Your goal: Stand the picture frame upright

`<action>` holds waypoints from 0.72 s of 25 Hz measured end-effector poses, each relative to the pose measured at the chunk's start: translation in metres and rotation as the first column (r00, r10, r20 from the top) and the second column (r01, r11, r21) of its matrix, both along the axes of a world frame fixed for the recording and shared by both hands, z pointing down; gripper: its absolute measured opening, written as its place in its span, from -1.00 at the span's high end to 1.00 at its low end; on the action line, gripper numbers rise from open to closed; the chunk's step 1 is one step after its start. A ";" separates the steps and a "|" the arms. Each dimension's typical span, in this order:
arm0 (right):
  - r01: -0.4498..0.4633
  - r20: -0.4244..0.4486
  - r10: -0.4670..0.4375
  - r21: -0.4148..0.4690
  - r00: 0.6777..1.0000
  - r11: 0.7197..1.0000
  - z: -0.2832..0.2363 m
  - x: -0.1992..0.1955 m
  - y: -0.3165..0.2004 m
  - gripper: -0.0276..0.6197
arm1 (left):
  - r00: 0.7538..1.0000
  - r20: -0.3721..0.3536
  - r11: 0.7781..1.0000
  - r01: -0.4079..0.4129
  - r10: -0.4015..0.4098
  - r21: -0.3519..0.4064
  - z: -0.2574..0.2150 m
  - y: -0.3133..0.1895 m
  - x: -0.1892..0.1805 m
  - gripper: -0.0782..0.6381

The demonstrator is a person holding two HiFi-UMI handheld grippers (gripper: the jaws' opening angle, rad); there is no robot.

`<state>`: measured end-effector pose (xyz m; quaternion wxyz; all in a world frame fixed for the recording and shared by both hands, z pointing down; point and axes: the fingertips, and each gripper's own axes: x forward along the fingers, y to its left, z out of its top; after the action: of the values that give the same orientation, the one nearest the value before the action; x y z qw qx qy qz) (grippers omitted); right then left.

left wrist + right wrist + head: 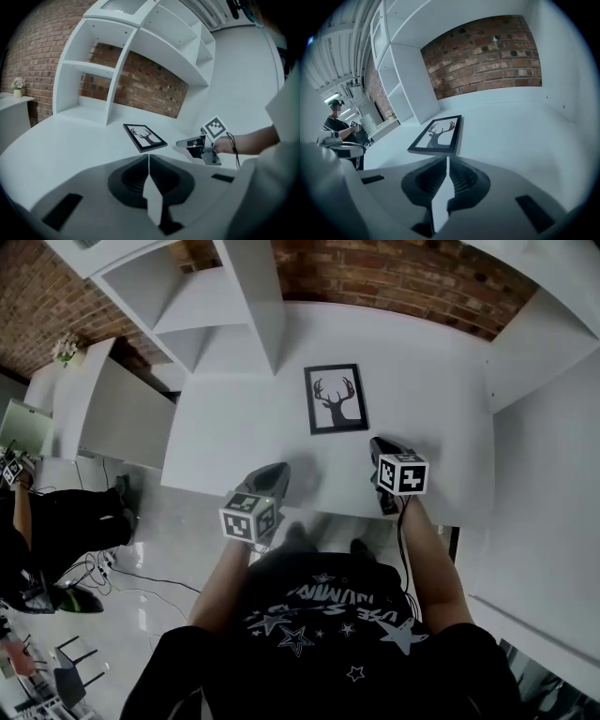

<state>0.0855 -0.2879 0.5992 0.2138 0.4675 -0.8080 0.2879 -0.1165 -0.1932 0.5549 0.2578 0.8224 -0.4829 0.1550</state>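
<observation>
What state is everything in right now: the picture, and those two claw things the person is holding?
picture frame: lying flat on the white table, deer picture facing up, not yet stood up.
left claw: shut, nothing in it, at the table's near edge.
right claw: shut, nothing in it, pointing at the frame's near end, just short of it.

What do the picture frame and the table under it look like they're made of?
Picture frame: slim matte black border, likely painted wood or plastic; the deer print looks like paper, glazing unclear. Table: smooth, plain white, no grain, probably laminate or painted board.
</observation>
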 end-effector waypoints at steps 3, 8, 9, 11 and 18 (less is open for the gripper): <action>-0.028 -0.029 0.028 0.002 0.999 1.000 0.001 -0.003 -0.019 0.86 | 1.000 -0.011 1.000 -0.016 0.016 -0.007 0.002 -0.012 -0.008 0.73; -0.045 -0.051 0.044 -0.012 0.998 0.999 0.004 -0.009 -0.045 0.86 | 0.998 -0.041 0.998 -0.056 0.056 0.017 0.000 -0.027 -0.015 0.73; -0.045 -0.063 0.044 -0.017 0.997 0.999 0.006 -0.009 -0.049 0.86 | 0.997 -0.041 0.998 -0.061 0.062 0.017 0.001 -0.030 -0.015 0.73; -0.048 -0.087 0.045 -0.027 0.995 0.999 0.009 -0.010 -0.058 0.81 | 0.997 -0.042 0.998 -0.068 0.068 0.012 0.004 -0.034 -0.016 0.73; -0.040 -0.126 0.030 -0.075 0.992 0.996 0.021 -0.018 -0.078 0.60 | 0.995 -0.029 0.995 -0.100 0.101 0.028 0.007 -0.036 -0.022 0.73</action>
<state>0.0678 -0.3661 0.6207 0.2766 0.4902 -0.7730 0.2927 -0.1386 -0.2292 0.5623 0.2461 0.8511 -0.4391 0.1490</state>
